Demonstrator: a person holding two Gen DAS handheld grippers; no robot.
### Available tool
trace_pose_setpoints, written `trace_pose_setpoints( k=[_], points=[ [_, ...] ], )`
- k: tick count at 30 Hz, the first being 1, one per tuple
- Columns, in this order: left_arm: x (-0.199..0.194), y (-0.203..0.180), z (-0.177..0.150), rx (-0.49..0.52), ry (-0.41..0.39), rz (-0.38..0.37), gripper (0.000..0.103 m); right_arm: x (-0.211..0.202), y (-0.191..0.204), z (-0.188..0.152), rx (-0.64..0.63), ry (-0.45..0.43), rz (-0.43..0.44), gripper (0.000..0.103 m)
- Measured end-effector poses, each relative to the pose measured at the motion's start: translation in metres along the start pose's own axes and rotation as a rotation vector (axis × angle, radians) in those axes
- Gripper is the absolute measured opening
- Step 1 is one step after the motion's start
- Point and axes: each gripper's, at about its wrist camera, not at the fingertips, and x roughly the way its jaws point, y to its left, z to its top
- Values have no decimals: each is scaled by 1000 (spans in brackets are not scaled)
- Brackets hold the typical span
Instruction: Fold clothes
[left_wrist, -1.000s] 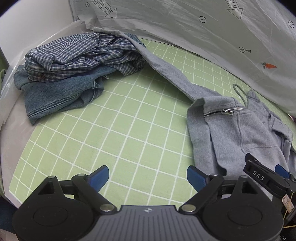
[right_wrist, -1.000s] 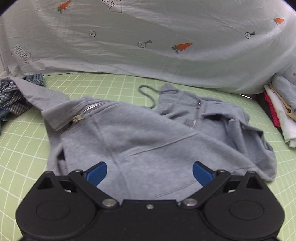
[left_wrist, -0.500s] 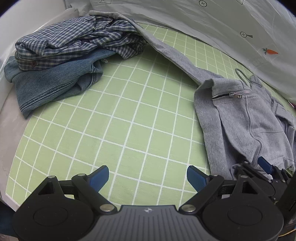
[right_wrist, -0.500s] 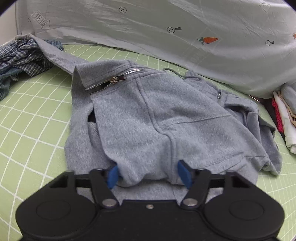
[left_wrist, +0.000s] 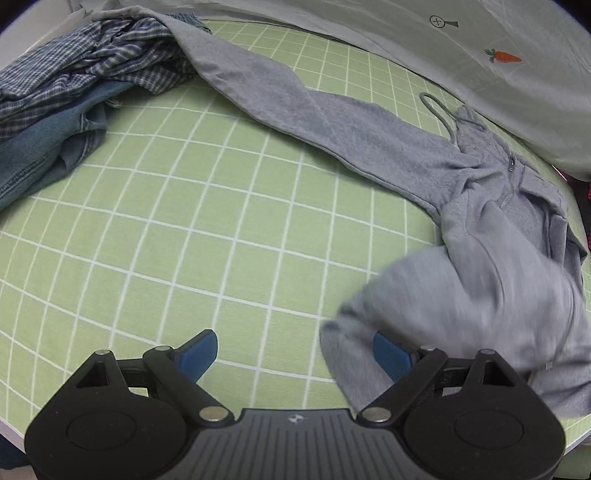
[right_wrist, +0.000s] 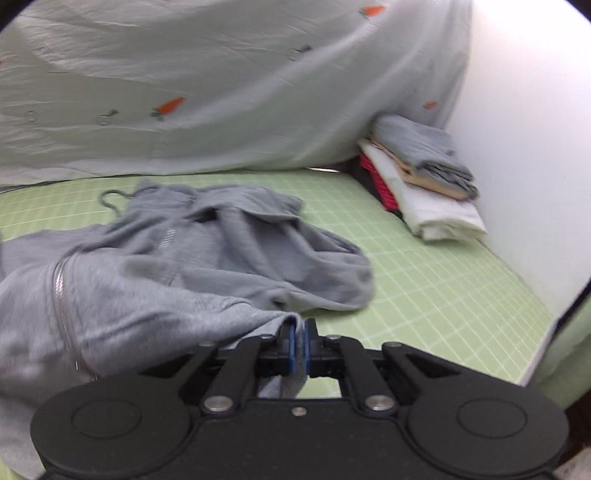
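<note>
A grey zip hoodie (left_wrist: 480, 206) lies crumpled on the green checked sheet (left_wrist: 221, 206), one sleeve stretched toward the far left. My left gripper (left_wrist: 295, 350) hangs wide open over the sheet; a blurred fold of the hoodie lies against its right finger (left_wrist: 391, 356), not pinched. In the right wrist view my right gripper (right_wrist: 299, 345) is shut on the hoodie (right_wrist: 221, 258), its hem pinched between the blue pads and lifted, the cloth trailing left.
A plaid shirt (left_wrist: 92, 62) and denim garment (left_wrist: 48, 144) are heaped at the far left. A grey carrot-print duvet (right_wrist: 221, 81) runs along the back. Folded clothes (right_wrist: 424, 184) are stacked at the right by a white wall.
My right gripper went from open over the hoodie to shut on its hem and swung right, lifting the cloth. My left gripper dropped closer to the sheet and stayed open.
</note>
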Motion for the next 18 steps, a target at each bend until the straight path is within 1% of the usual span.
trace_pose_setpoints(
  k=[3, 4, 5, 7, 8, 11, 12, 13, 15, 18],
  points=[
    [4, -15, -6, -20, 12, 3, 91, 24, -44, -8, 42, 72, -73, 5],
    [5, -20, -8, -26, 16, 5, 91, 32, -57, -11, 50, 98, -90, 5],
    [7, -24, -10, -34, 21, 5, 91, 40, -66, -14, 55, 126, -85, 5],
    [9, -34, -15, -46, 33, -2, 91, 50, -80, -18, 62, 170, -39, 6],
    [11, -40, -18, -50, 38, -10, 91, 51, -82, -20, 53, 178, -11, 7],
    [16, -59, -24, -55, 50, -41, 91, 52, -79, -21, 0, 187, 75, 14],
    [17, -65, -26, -53, 51, -58, 91, 52, -76, -22, -19, 189, 103, 21],
    [18, -71, -28, -52, 51, -74, 91, 53, -74, -22, -38, 190, 129, 25],
    [22, -81, -32, -53, 62, -118, 91, 57, -71, -23, -77, 198, 158, 28],
    [30, -94, -40, -69, 84, -182, 91, 61, -74, -26, -113, 209, 166, 41]
  ],
)
